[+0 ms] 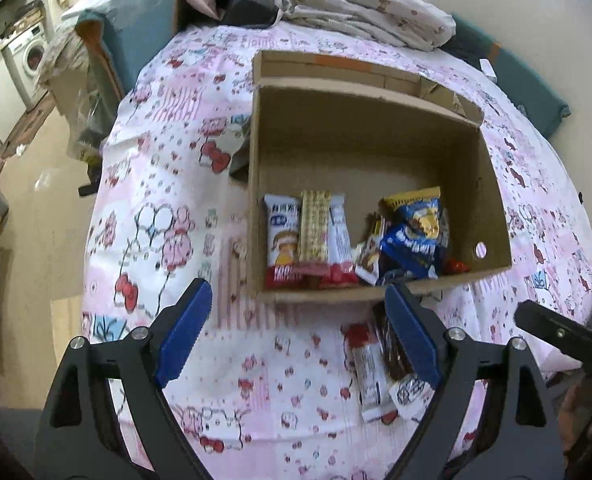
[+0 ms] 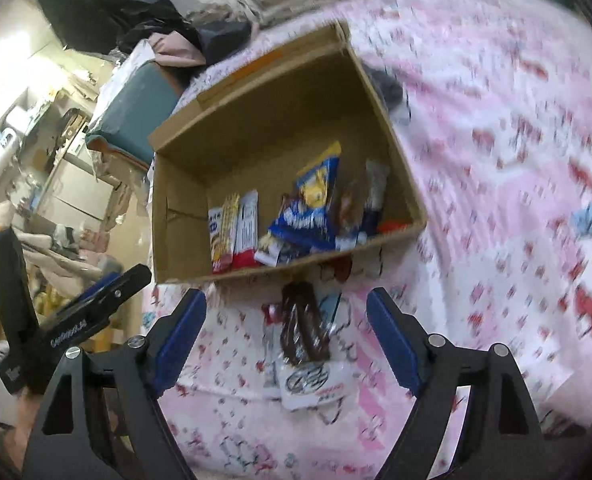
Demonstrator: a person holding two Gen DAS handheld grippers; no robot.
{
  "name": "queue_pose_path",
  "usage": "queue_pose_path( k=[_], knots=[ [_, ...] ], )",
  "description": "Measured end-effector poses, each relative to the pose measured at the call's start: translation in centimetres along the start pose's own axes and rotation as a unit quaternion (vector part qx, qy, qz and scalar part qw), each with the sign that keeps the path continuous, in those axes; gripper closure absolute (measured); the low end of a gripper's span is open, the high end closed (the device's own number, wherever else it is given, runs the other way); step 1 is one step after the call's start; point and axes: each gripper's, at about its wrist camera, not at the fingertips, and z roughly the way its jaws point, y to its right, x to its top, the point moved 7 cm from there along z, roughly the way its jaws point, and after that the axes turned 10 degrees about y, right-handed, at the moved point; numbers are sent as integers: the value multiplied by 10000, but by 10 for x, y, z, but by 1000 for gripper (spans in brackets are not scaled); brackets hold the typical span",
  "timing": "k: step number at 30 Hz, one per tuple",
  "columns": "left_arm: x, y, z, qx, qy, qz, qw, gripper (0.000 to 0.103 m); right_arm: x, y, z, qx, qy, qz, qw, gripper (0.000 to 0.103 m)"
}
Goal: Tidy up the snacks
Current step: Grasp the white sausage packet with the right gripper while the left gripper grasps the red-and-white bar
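While several packets already lie along the near wall of the cardboard box (image 1: 376, 136), a small cluster of snacks remains outside it on the patterned bedspread (image 1: 168, 184), just beside the box's near wall toward its right corner. This cluster comprises a dark brown bar (image 2: 304, 326), a white packet (image 2: 316, 384) lying partly under its near end, and a red-and-white bar (image 1: 370, 372) alongside; how far they overlap cannot be fully resolved. The right gripper (image 2: 286, 336) stands wide open and empty, its jaws framing the dark brown bar without touching it. The left gripper (image 1: 298, 332) is likewise wide open and empty, hovering off the box's near wall. In my judgement the step in hand is picking up the dark brown bar with the right gripper. It should descend squarely so the blue pads straddle the bar across its narrow width, near mid-length, and close gently, since the glossy wrapper looks slippery and crushable. The lift should clear the near wall before release, and the white packet may drag along if caught.
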Motion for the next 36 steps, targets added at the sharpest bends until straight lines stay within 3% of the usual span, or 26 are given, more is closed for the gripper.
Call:
queue_pose_path(
  k=[6,12,18,23,27,31,36],
  knots=[
    [-20,-10,-1,90,-280,-162,9994,17,-20,14,25,-260,-558,308,9976,16],
    [-28,-17,-1,187,-365,-301,9987,17,-37,11,45,-155,-989,438,9940,12],
    [-33,-31,10,450,-474,-520,9965,17,-41,15,55,-261,-1099,448,9926,8],
    [-37,-36,14,384,-635,-818,9939,17,-46,19,64,-255,-1262,595,9899,8],
    [-36,-36,17,359,-656,-893,9932,17,-67,15,83,-415,-1745,262,9834,8],
    [-36,-33,19,280,-702,-958,9925,17,-85,2,107,-681,-2120,-630,9729,8],
    [-35,-34,19,259,-691,-968,9926,17,-96,-3,122,-819,-2236,-1211,9637,4]
  ],
)
